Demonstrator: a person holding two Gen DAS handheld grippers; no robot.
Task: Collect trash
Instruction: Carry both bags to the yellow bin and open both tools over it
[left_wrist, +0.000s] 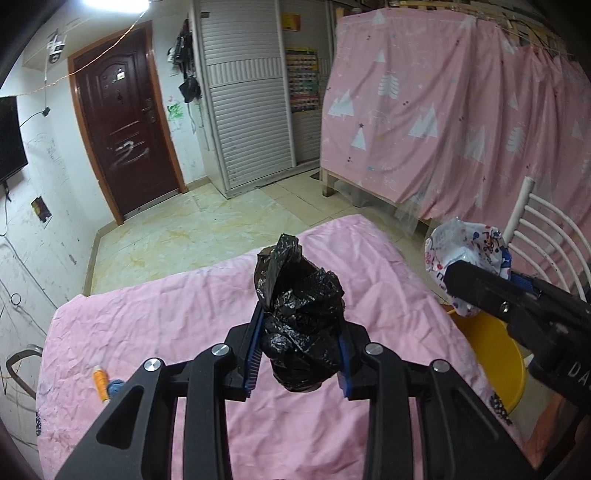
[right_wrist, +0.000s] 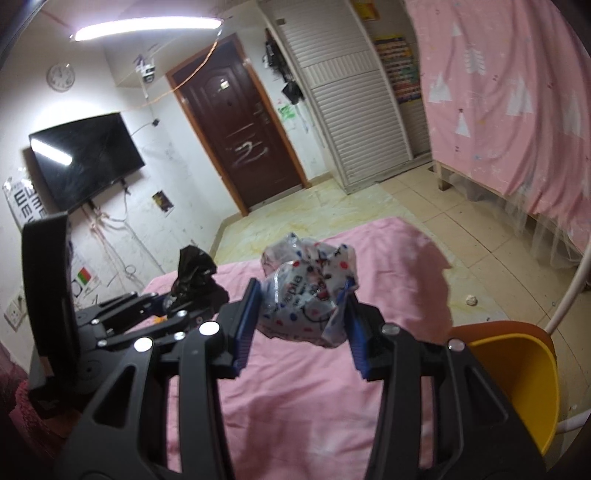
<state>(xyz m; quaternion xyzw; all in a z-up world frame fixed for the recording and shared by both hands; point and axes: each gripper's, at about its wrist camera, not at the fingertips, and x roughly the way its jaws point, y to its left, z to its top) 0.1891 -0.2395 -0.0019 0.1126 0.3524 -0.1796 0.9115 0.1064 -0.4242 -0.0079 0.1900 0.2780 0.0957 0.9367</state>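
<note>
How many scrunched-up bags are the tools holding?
2. The black bag is pinched in the left tool; the spotty white bag is in the right tool. More could be hidden out of view.

Glossy crinkled black plastic bag (left_wrist: 299, 317) between blue ribbed pads (left_wrist: 254, 356); printed shiny plastic wrapper (right_wrist: 306, 291); below, matt creased pink cloth (left_wrist: 177, 314).

Pink-covered table (left_wrist: 332, 424) mostly open ahead of both grippers; only an orange tube (left_wrist: 99, 382) and a blue scrap (left_wrist: 115, 386) near its left edge. Yellow bin (right_wrist: 517, 384) and white chair (left_wrist: 543, 236) crowd the right side. Floor (left_wrist: 177, 236) beyond is open.
</note>
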